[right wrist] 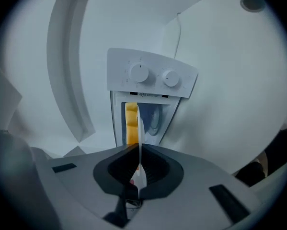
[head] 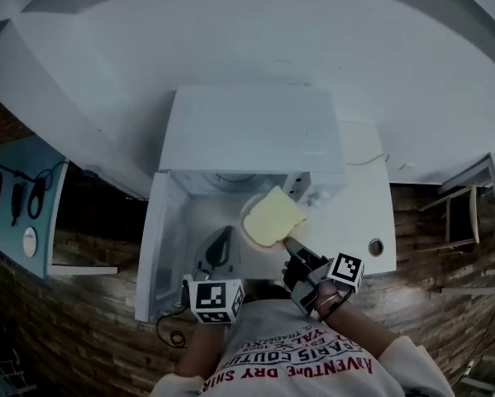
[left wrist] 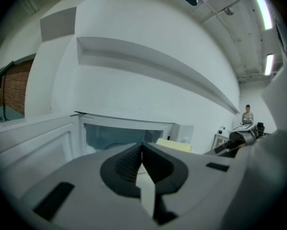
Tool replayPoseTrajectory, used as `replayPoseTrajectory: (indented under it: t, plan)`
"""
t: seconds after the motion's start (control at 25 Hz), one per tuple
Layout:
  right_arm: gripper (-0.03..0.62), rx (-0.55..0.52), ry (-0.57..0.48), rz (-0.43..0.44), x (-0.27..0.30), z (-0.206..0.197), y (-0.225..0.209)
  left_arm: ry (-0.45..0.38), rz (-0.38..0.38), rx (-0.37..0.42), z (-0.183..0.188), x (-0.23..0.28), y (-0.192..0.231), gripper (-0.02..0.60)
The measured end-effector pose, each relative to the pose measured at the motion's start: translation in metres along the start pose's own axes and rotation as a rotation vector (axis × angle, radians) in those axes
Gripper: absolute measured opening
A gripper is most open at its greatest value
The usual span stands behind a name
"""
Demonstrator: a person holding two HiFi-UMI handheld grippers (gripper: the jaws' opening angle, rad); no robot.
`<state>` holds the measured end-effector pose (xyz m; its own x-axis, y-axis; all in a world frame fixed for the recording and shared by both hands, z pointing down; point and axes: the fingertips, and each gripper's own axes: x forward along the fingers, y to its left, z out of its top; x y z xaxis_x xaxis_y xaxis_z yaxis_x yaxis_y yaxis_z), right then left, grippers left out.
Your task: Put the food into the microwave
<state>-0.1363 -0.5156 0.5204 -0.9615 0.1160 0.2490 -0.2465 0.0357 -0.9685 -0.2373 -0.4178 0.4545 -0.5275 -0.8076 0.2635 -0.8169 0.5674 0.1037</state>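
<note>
Your right tool (head: 287,242) is clamped on the plate (head: 247,222)'s thin white rim, holding it at the microwave (head: 251,126) mouth.
Square, pale-yellow bread (head: 276,215) lies flat on the round plate, at 11 o'clock from that tool. The white door (head: 156,246) hangs open at 9 o'clock. Print under the two round knobs (right wrist: 139,73) is unreadable. Your left tool (head: 221,242) is closed and empty. Your shirt (head: 313,362) partly reads "PARIS COUTU".

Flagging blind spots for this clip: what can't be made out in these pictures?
- Microwave cavity floor: head view, covered by its own top and the plate.
- Food's top face: right gripper view, seen edge-on beside the plate clamped by the right gripper.
- Print under the knobs: right gripper view, too small and blurred.
</note>
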Motion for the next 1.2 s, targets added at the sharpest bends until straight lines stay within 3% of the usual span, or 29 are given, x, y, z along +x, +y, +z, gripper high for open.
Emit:
replayPoseTrajectory:
  t: [0.36,0.72,1.2]
  plan:
    - [0.023,-0.006,0.082,-0.003,0.046,0.005,-0.007,0.056,0.077,-0.006,-0.014,0.016,0.022,0.006]
    - [0.023,0.105,-0.029,0.0,0.099,0.012,-0.023,0.083,0.039,0.001,-0.017,0.036,0.055,0.006]
    - [0.023,0.022,-0.144,0.082,0.185,0.029,-0.018,0.104,0.024,-0.023,-0.026,0.044,0.082,0.006]
